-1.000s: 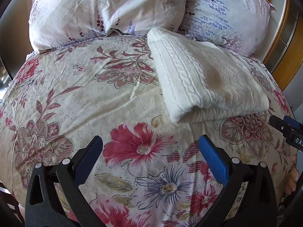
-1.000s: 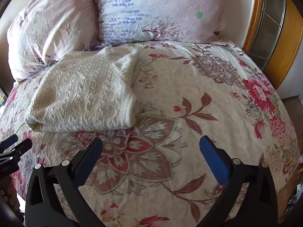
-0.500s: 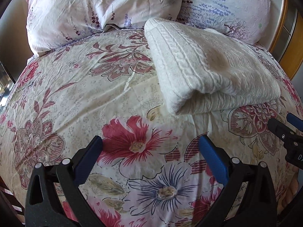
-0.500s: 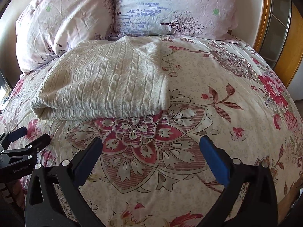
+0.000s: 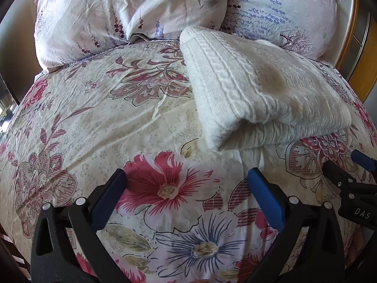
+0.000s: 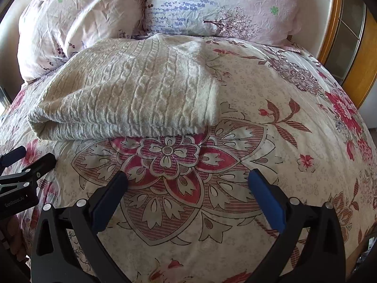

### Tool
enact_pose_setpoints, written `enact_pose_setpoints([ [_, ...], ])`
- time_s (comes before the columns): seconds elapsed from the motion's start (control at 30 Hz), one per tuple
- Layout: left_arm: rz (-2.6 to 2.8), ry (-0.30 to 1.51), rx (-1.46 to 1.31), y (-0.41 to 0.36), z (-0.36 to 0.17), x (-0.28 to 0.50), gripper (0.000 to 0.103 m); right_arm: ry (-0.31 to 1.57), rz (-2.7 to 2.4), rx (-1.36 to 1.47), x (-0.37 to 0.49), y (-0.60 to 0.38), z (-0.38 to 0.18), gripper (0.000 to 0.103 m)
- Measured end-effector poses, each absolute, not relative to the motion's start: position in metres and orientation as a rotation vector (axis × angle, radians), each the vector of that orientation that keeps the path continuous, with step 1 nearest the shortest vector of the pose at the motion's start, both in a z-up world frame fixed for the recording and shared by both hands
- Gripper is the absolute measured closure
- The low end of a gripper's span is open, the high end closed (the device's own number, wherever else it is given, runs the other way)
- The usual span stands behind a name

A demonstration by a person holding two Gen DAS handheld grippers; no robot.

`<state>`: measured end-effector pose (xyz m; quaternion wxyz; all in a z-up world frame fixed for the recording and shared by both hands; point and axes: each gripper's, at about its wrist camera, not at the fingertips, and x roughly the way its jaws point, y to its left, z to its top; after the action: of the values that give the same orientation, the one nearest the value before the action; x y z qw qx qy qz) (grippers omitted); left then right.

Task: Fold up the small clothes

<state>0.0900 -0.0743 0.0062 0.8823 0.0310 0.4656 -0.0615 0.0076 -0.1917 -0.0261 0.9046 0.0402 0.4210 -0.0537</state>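
A cream cable-knit sweater (image 5: 254,94) lies folded into a thick rectangle on the floral bedspread (image 5: 117,122), its folded edge facing me. It also shows in the right wrist view (image 6: 141,94). My left gripper (image 5: 186,184) is open and empty, hovering just short of the sweater's near left corner. My right gripper (image 6: 188,181) is open and empty, a little in front of the sweater's near right edge. Each gripper shows at the side of the other's view: the right gripper (image 5: 353,184) and the left gripper (image 6: 21,174).
Two pale floral pillows (image 5: 132,11) (image 6: 223,7) lie behind the sweater at the head of the bed. A wooden headboard frame (image 6: 360,54) rises at the right. The bedspread (image 6: 294,141) extends right of the sweater.
Both grippers have moved forward toward the sweater's near edge, which looks larger and closer. The sweater has not moved. Both stay open.
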Motion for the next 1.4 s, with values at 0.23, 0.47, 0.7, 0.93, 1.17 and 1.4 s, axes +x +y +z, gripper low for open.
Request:
enact_pose_setpoints([
  [0.23,-0.127,0.958,0.064,-0.0746,0.006,0.0891,0.002,0.855,-0.111,0.082,0.0063,-0.1916,-0.0268,0.001],
  [0.47,-0.127,0.955,0.064,-0.0745,0.0062,0.0886,0.002,0.851,-0.11,0.081,0.0061,-0.192,-0.0268,0.001],
  [0.7,-0.127,0.955,0.064,-0.0745,0.0066,0.0887,0.002,0.852,-0.11,0.081,0.006,-0.1916,-0.0268,0.001],
  [0.93,-0.127,0.955,0.064,-0.0745,0.0063,0.0886,0.002,0.851,-0.11,0.082,0.006,-0.1916,-0.0268,0.001],
  [1.17,-0.126,0.955,0.064,-0.0744,0.0062,0.0886,0.002,0.851,-0.11,0.082,0.0061,-0.1916,-0.0269,0.001],
  [1.4,-0.126,0.955,0.064,-0.0744,0.0061,0.0885,0.002,0.851,-0.111,0.082,0.006,-0.1916,-0.0269,0.001],
])
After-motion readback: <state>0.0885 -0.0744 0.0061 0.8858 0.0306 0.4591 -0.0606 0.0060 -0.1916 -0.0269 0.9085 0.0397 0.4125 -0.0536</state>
